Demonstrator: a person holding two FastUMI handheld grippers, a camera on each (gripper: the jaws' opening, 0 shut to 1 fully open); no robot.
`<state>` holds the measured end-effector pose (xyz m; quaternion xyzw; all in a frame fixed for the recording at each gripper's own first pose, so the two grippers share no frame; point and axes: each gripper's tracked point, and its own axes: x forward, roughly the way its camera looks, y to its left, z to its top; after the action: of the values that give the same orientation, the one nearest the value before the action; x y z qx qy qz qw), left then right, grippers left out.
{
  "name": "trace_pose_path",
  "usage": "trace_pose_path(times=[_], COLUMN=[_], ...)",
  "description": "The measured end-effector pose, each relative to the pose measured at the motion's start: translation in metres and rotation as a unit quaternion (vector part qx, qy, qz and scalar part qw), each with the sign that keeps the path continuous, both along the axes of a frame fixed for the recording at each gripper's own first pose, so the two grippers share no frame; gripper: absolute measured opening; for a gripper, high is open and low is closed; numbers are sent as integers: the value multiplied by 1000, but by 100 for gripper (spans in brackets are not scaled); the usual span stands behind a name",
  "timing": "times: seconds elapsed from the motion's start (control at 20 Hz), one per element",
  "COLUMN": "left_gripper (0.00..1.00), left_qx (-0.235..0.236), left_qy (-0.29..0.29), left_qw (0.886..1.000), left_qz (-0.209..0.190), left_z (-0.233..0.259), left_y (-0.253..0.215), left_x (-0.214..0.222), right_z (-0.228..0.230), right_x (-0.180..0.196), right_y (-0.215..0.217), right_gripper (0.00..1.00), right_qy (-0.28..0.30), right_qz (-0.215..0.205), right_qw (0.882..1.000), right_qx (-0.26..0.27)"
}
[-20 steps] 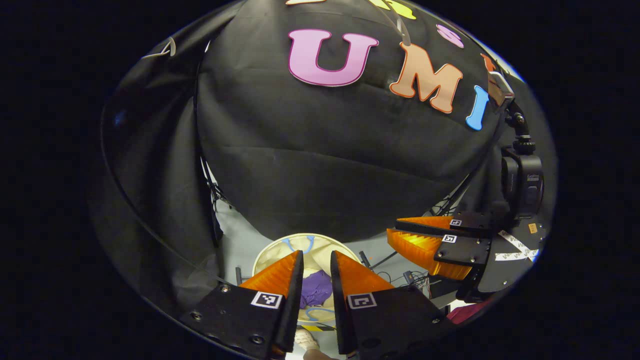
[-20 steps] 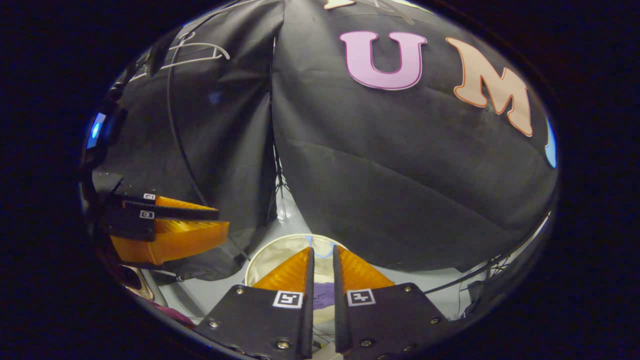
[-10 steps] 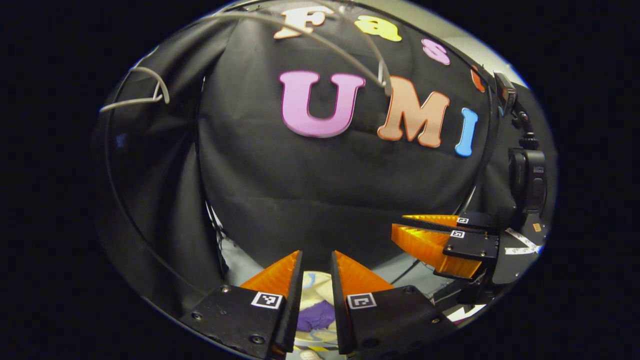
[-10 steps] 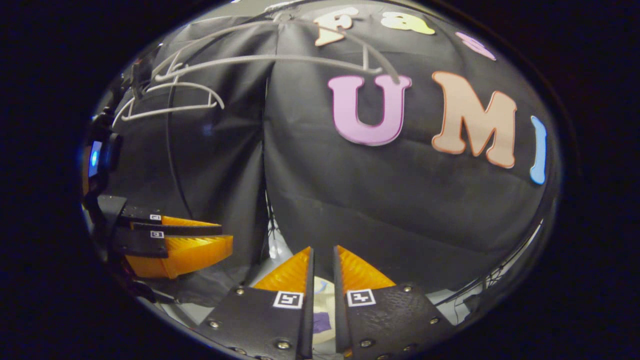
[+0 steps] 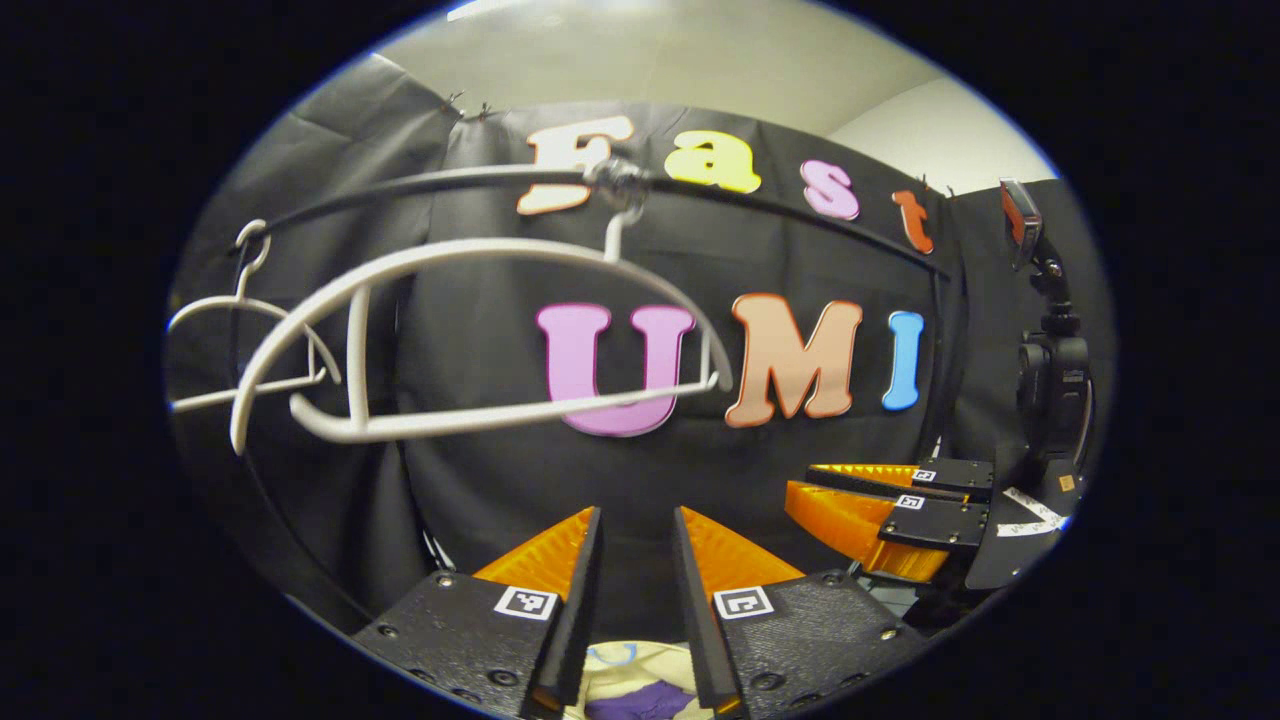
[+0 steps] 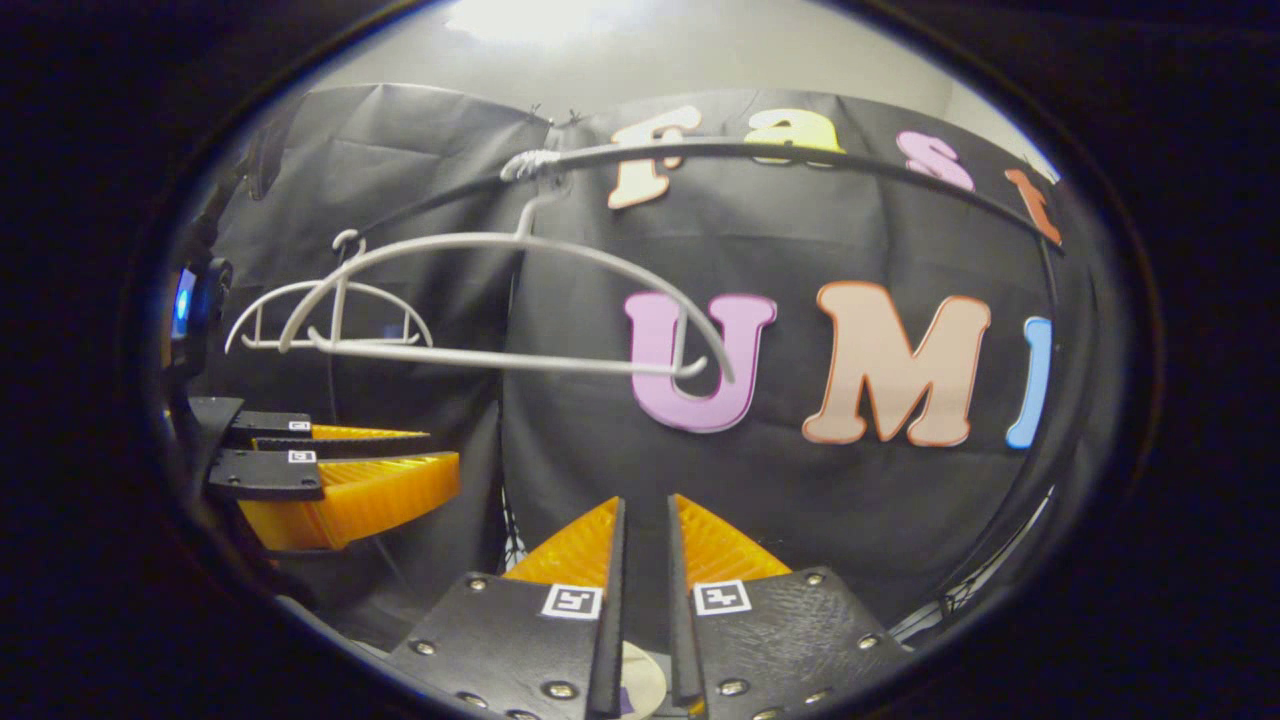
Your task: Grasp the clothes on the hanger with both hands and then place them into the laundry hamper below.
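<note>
Left gripper view
Left gripper: seen at the bottom edge, raised toward the booth wall; its fingers are held a narrow gap apart with nothing between them.
Right gripper: seen off to the right, lying sideways; its fingers are set close together and nothing is gripped.
Hanger: a bare white hanger is hung by its hook from the dark rail, above the left gripper.
Second hanger: another bare white one is hung farther left.
Laundry hamper: a pale sliver is visible low between the fingers, below the grippers.
Clothes: a purple patch is seen lying inside the hamper.

Right gripper view
Right gripper: fingers are held slightly apart and empty, pointed at the wall.
Left gripper: seen at the left, sideways, its fingers near each other and holding nothing.
Hanger: hung bare from the rail, up and left of the right gripper.
Laundry hamper: a pale rim is glimpsed low between the fingers.
</note>
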<state>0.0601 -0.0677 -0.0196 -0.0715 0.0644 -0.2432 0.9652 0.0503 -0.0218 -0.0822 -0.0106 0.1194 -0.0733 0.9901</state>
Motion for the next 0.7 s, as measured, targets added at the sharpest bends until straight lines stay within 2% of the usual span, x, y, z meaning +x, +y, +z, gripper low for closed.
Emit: trace_pose_path(times=[0.1,0.15,0.25,0.3,0.45,0.5,0.6,0.65,0.7], left_gripper=[46,60,54,57,57,58,63,64,70], left_qx=[-7,-10,-19,-23,-29,-30,-35,-39,-44], left_qy=[-20,-30,-43,-48,-64,-69,-77,-78,-78], left_qw=[1000,999,999,999,997,997,996,996,996], left_qz=[-6,-6,-10,-12,-17,-17,-20,-25,-29], left_z=[22,33,49,56,73,78,86,90,93], left_y=[-4,-6,-10,-11,-15,-17,-20,-24,-28], left_x=[-3,-5,-10,-11,-18,-21,-25,-28,-30], right_z=[22,36,54,59,83,91,100,104,108], right_x=[-5,-10,-18,-23,-34,-39,-45,-53,-57], right_y=[-6,-10,-16,-20,-33,-37,-42,-44,-46], right_gripper=[22,22,24,28,28,34,37,44,46], right_qy=[-20,-32,-51,-58,-80,-89,-99,-103,-106], right_qz=[-11,-19,-33,-39,-56,-61,-71,-75,-80], right_qw=[1000,999,998,997,995,994,992,992,991], right_qx=[8,16,22,23,17,14,13,13,13])
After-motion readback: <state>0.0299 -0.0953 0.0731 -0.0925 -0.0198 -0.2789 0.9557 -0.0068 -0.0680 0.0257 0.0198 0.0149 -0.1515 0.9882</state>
